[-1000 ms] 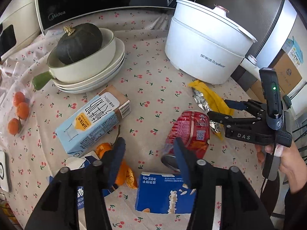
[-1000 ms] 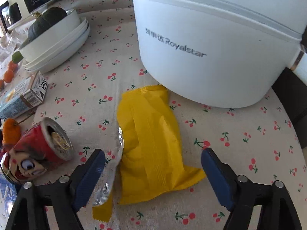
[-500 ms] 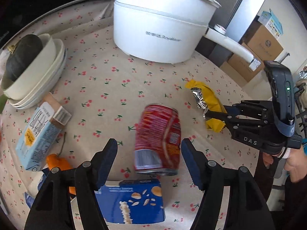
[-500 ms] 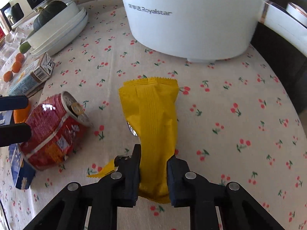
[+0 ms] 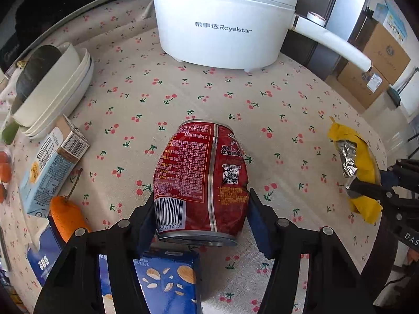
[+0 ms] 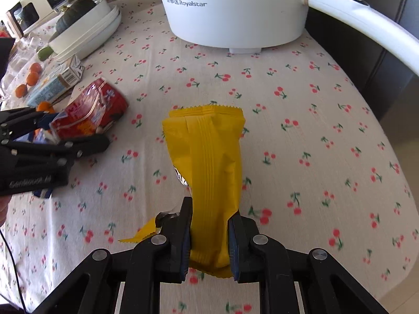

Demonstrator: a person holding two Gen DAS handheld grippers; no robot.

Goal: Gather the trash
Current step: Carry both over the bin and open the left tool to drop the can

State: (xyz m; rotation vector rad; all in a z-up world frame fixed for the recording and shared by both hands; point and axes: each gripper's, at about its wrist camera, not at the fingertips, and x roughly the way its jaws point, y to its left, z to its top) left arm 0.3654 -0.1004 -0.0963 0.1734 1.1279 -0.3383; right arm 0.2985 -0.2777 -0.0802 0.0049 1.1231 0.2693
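A dented red can (image 5: 201,175) lies on the cherry-print tablecloth (image 5: 146,120). My left gripper (image 5: 201,201) is closing on it, both pads against its sides near the bottom rim. The right wrist view shows the same can (image 6: 89,112) between the left gripper's (image 6: 78,129) fingers. My right gripper (image 6: 210,222) is shut on the lower end of a yellow snack wrapper (image 6: 207,151), which stands up from the jaws with silver foil showing at its side. In the left wrist view that wrapper (image 5: 364,162) and the right gripper (image 5: 377,180) sit near the table's right edge.
A white Royalstar pot (image 5: 222,34) with a long handle stands at the back. At the left are stacked bowls (image 5: 68,86) holding a dark squash, a light-blue milk carton (image 5: 49,164), orange peel (image 5: 66,217) and a blue carton (image 5: 167,280). Cardboard boxes (image 5: 377,60) stand beyond the table.
The left gripper swung right over the can and closed in on its sides. The right gripper shut on the yellow wrapper and carried it toward the right, off the cloth.
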